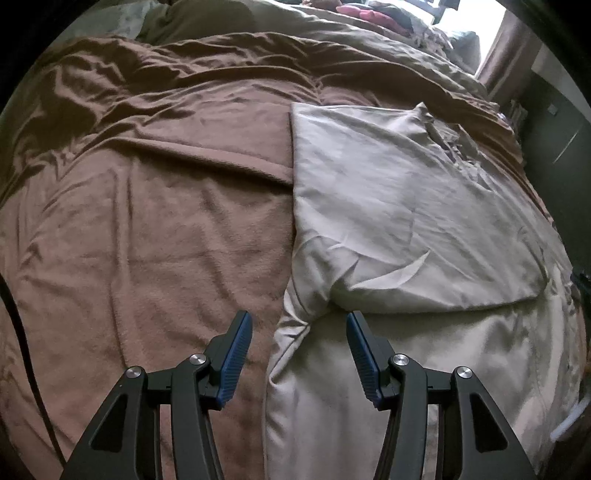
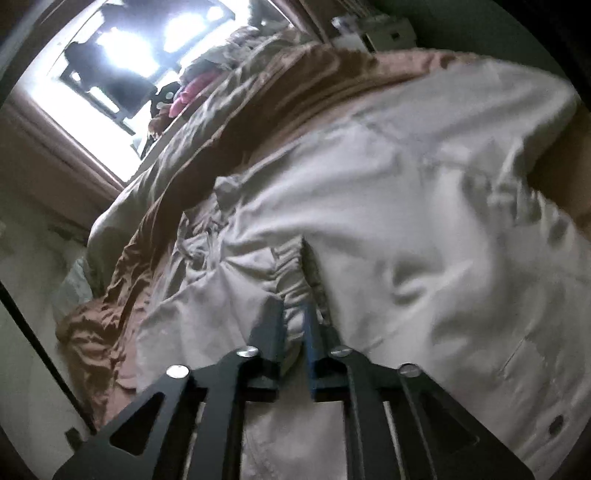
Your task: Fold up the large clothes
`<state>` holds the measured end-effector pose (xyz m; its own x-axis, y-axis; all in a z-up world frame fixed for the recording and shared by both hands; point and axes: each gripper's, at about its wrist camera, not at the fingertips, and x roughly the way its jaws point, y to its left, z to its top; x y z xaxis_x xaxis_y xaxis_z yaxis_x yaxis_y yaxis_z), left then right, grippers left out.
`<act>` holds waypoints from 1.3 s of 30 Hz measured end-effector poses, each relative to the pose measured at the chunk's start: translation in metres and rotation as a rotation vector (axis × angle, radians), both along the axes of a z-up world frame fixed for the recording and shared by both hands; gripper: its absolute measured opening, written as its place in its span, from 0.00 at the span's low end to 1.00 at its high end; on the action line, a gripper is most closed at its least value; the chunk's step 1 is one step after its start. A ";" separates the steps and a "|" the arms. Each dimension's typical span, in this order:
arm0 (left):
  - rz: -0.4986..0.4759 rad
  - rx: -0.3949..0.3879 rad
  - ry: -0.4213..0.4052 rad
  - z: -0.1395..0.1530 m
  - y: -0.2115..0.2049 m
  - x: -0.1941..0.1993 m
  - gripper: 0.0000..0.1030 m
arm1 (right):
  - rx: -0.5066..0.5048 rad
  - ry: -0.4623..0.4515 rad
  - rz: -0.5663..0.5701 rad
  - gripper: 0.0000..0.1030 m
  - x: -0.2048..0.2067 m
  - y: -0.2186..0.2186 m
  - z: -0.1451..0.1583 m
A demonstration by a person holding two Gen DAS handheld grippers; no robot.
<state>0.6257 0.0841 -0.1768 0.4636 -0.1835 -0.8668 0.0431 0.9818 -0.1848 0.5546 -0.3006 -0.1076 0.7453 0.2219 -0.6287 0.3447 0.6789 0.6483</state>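
A large cream garment (image 1: 406, 206) lies on a brown blanket (image 1: 147, 221) that covers the bed, with its upper part folded over into a flat panel. My left gripper (image 1: 297, 317) hovers open above the garment's left edge, and nothing sits between its blue pads. In the right wrist view the same cream garment (image 2: 424, 221) fills the middle, showing a seam, a pocket and a button (image 2: 554, 428). My right gripper (image 2: 293, 310) has its jaws close together, pinching a gathered, bunched fold of the cream cloth. The picture there is blurred.
An olive duvet (image 1: 369, 48) lies rumpled behind the blanket, with a pile of pink and dark clothes (image 1: 369, 16) at the far end. A bright window (image 2: 122, 48) stands beyond the bed. The blanket's edge (image 2: 96, 332) drops off to the floor. A dark cable (image 1: 22, 332) runs along the left.
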 end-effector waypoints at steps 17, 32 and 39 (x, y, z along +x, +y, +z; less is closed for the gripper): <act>0.012 0.072 0.010 -0.025 -0.003 0.015 0.54 | 0.066 0.061 0.120 0.11 0.069 -0.014 -0.057; 0.049 0.087 0.009 0.002 -0.022 0.006 0.58 | 0.095 0.020 0.046 0.66 0.043 -0.047 -0.024; 0.016 0.072 -0.067 0.053 -0.056 -0.010 0.65 | 0.027 -0.061 0.002 0.66 0.007 -0.107 0.003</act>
<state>0.6158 0.0278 -0.1243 0.5238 -0.1138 -0.8442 0.0372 0.9931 -0.1108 0.5617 -0.4077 -0.1051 0.7817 0.2393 -0.5759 0.3029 0.6615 0.6860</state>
